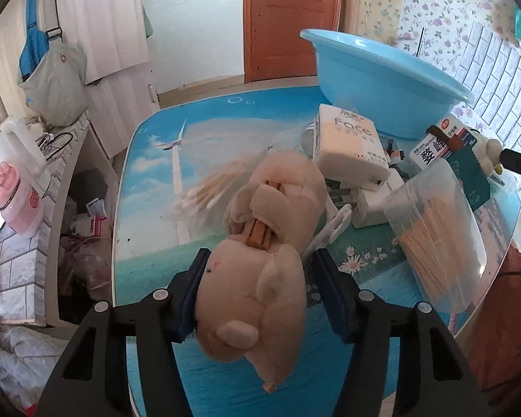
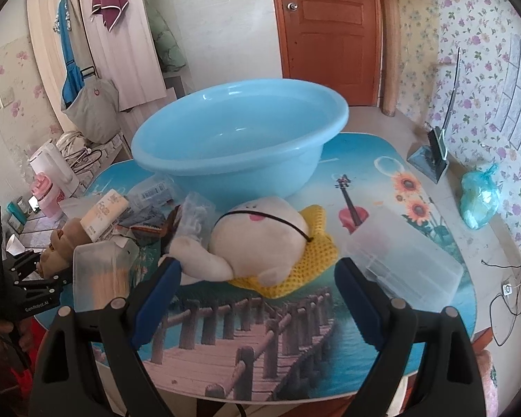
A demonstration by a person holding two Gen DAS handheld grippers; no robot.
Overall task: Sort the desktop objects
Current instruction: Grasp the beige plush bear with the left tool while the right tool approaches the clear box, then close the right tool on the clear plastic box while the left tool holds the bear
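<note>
My left gripper (image 1: 262, 278) is shut on a beige plush toy (image 1: 253, 299); its head sits between the blue pads and its body stretches away over the table. The right wrist view shows that left gripper (image 2: 34, 264) with the plush (image 2: 60, 239) at the far left. My right gripper (image 2: 257, 274) is open, and a white plush on a yellow knitted piece (image 2: 260, 236) lies on the table just ahead of its fingertips. Beyond the objects stands a light blue basin (image 2: 239, 139) (image 1: 382, 80), which looks empty.
A tissue pack (image 1: 350, 142), a white plug (image 1: 364, 201), a bag of cotton swabs (image 1: 208, 187), a clear tub of sticks (image 1: 434, 236) and a printed box (image 1: 448, 153) crowd the picture-print table (image 1: 149, 243). A clear plastic box (image 2: 406, 264) and a green bag (image 2: 479, 198) lie on the right.
</note>
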